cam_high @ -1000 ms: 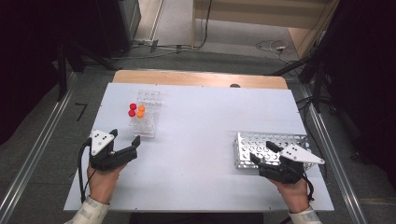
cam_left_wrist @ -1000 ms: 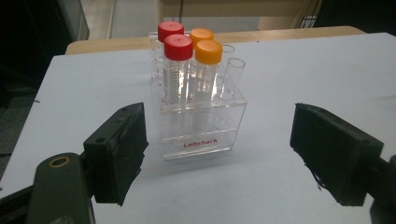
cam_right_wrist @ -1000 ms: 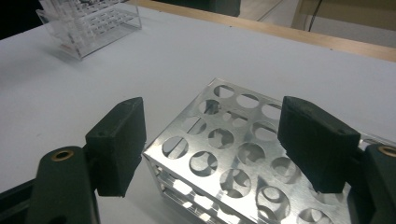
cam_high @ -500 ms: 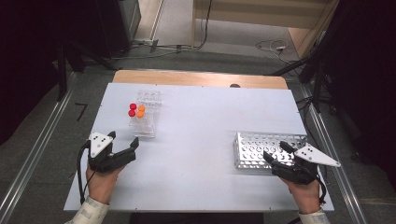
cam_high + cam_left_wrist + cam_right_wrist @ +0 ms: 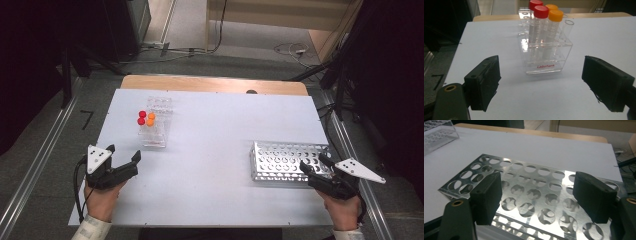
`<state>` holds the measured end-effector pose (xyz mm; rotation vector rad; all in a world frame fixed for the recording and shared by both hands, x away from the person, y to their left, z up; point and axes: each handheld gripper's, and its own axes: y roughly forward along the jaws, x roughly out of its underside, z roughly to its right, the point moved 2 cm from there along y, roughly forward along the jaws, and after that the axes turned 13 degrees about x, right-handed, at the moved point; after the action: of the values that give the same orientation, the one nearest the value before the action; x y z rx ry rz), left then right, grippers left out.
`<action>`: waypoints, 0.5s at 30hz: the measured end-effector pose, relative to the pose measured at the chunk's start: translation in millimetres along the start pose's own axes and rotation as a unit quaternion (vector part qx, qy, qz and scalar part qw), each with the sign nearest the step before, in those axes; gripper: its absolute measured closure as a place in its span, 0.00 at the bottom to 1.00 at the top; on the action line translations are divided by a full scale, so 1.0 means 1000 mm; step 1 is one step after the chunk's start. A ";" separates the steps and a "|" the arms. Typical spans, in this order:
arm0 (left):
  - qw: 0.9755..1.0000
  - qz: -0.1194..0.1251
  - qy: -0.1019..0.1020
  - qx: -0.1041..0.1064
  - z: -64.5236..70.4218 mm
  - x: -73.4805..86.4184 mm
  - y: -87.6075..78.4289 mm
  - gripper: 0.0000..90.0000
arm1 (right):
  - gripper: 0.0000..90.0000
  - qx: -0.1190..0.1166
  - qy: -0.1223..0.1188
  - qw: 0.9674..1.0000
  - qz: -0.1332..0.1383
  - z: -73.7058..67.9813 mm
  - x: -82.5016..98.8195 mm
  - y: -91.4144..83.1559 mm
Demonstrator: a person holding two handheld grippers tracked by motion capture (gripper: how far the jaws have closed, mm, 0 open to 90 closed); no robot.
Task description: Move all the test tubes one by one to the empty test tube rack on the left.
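Note:
A clear plastic tube rack (image 5: 152,129) (image 5: 544,53) stands at the left of the white table (image 5: 215,150). It holds two red-capped tubes (image 5: 541,17) and two orange-capped tubes (image 5: 555,21). My left gripper (image 5: 123,152) (image 5: 542,65) hovers near the front left edge and points at that rack from a short way off. Its jaws are open, have just been opening a little further, and have nothing between them. An empty perforated metal rack (image 5: 287,161) (image 5: 531,192) lies at the right. My right gripper (image 5: 314,162) (image 5: 539,177) is open over its near right corner, holding nothing.
A wooden strip (image 5: 215,84) borders the table's far edge. Metal rails (image 5: 30,180) run along the floor on both sides, and cables (image 5: 290,50) lie on the floor beyond. Bare table surface stretches between the two racks.
My right gripper has slid to the right, from over the metal rack's middle to its near right corner. The left gripper has stayed in place.

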<state>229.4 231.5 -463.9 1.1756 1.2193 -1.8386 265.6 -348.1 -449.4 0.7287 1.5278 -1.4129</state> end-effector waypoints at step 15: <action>0.999 -0.012 -0.016 -0.026 -0.019 0.011 -0.005 0.17 | 0.24 0.037 0.021 0.999 -0.013 0.028 0.010 -0.001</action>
<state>226.8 250.7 -475.5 1.1041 1.2622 -1.8246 266.9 -377.1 -456.4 0.7910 1.5277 -1.4889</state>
